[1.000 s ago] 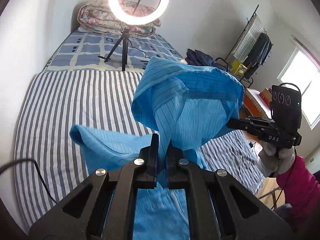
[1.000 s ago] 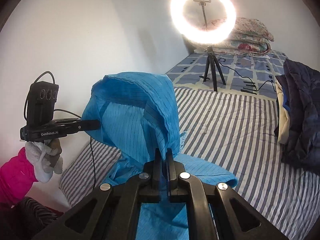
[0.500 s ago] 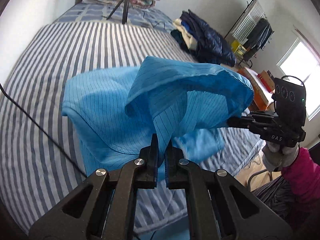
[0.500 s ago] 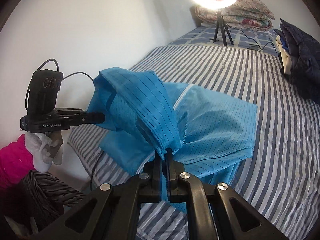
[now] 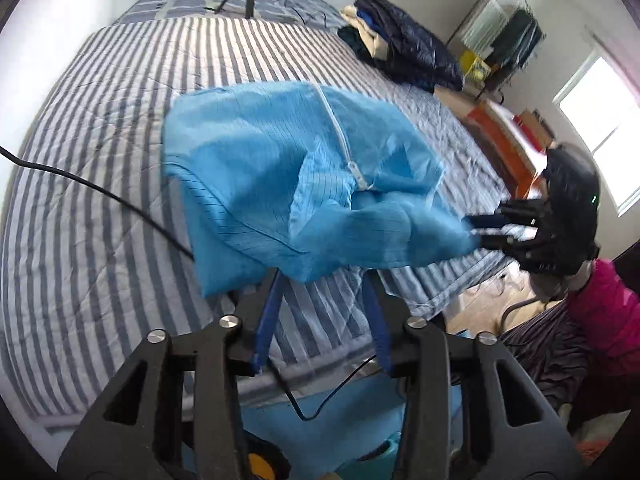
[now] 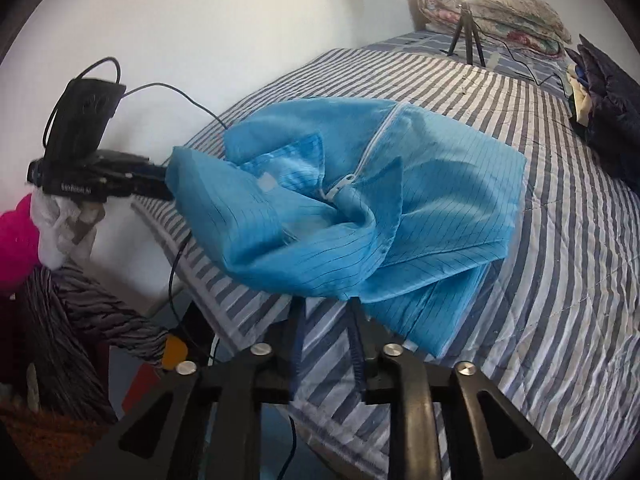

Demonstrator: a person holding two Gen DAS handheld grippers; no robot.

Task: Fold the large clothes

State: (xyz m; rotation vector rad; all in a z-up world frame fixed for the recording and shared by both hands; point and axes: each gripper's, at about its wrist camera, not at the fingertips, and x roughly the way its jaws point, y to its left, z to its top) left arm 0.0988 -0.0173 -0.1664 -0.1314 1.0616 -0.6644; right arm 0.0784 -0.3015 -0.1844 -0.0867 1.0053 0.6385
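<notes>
A large blue pinstriped garment [image 5: 288,176] with a white zipper lies bunched on the striped bed [image 5: 100,152], near its foot edge; it also shows in the right wrist view [image 6: 360,204]. My left gripper [image 5: 322,280] is open, its fingers straddling the garment's near edge without gripping. My right gripper [image 6: 324,304] is open too, at the garment's near hem. Each gripper shows in the other's view, the right one [image 5: 484,230] at the garment's right end, the left one [image 6: 156,184] at its left end.
A ring light on a tripod [image 6: 466,20] stands at the bed's far end before folded quilts [image 6: 516,8]. Dark clothes [image 5: 404,48] are piled at the bed's right side. A black cable [image 5: 100,196] crosses the bed. A clothes rack [image 5: 500,40] stands by the window.
Both grippers lowered the lifted garment onto the bed and opened, letting it go. The garment dropped from a raised tent shape to a bunched heap.
</notes>
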